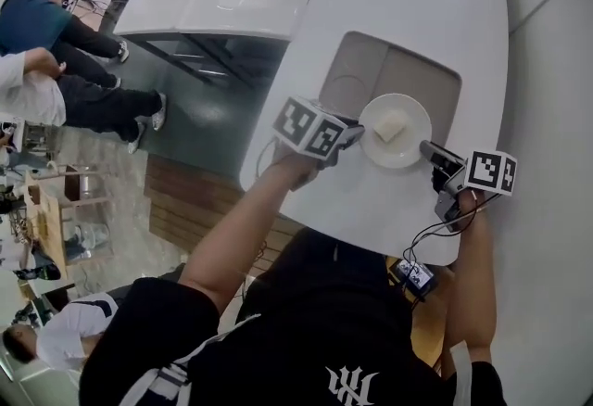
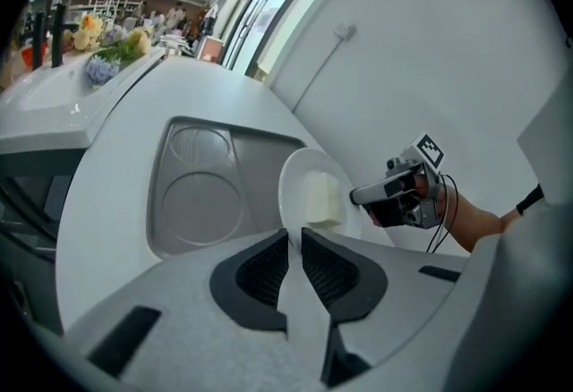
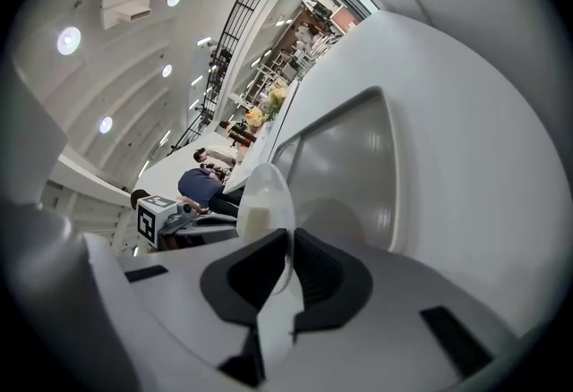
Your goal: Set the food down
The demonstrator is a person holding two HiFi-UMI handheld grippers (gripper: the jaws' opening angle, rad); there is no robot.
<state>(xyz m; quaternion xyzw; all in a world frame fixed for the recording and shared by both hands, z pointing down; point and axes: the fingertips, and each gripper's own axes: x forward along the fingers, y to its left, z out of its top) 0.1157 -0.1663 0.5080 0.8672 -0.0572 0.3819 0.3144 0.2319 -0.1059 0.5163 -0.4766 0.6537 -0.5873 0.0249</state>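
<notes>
The food (image 1: 390, 127), a pale block, lies in the middle of a white plate (image 1: 409, 107). I carry the plate between my two grippers, over the near right corner of the grey tray (image 1: 371, 70) on the white counter (image 1: 435, 6). The left gripper (image 1: 356, 137) pinches the plate's left rim and the right gripper (image 1: 429, 151) pinches the opposite rim, each with its jaws pressed on the thin edge. So the food sits between the two grippers, about equally near to both.

I judge that the place for it is below and a little ahead. Both grippers must then go down together and level, otherwise the block can slide.

The head view shows the plate over the tray's corner, but not whether it touches. The left gripper view shows the tray's round recess (image 2: 199, 207) to the left of the plate. The right gripper view shows the tray just beyond the rim.
</notes>
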